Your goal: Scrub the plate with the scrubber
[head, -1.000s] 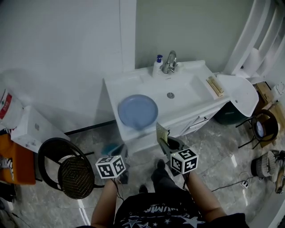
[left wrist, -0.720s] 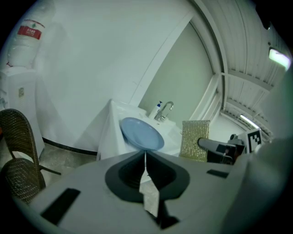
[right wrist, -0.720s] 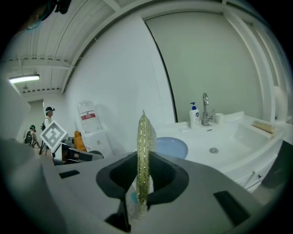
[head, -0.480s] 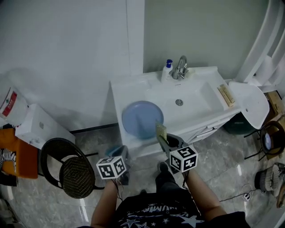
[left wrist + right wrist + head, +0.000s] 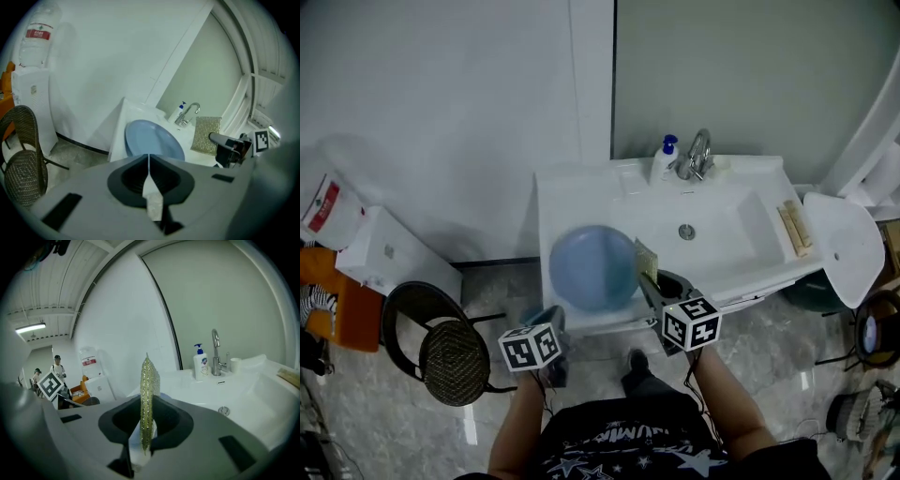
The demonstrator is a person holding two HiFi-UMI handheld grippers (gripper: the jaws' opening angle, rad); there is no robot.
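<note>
A round blue plate point(image 5: 589, 266) lies flat on the left end of the white sink counter point(image 5: 572, 192); the left gripper view shows the plate point(image 5: 152, 140) ahead of the jaws. My right gripper point(image 5: 651, 281) is shut on a thin glittery gold-green scrubber point(image 5: 644, 260), held upright at the plate's right edge. In the right gripper view the scrubber point(image 5: 148, 390) stands edge-on between the jaws. My left gripper point(image 5: 551, 326) hangs below the counter's front edge, shut with nothing in it point(image 5: 149, 161).
A faucet point(image 5: 699, 153) and a soap bottle point(image 5: 663, 160) stand at the back of the basin point(image 5: 722, 234). A brush point(image 5: 794, 228) lies on the counter's right end. A wicker chair point(image 5: 442, 346) and a water dispenser point(image 5: 382, 255) stand at left.
The sink and plate have come nearer in the head view. My right gripper with the scrubber has moved up to the plate's right edge; the left gripper stays low and shut.
</note>
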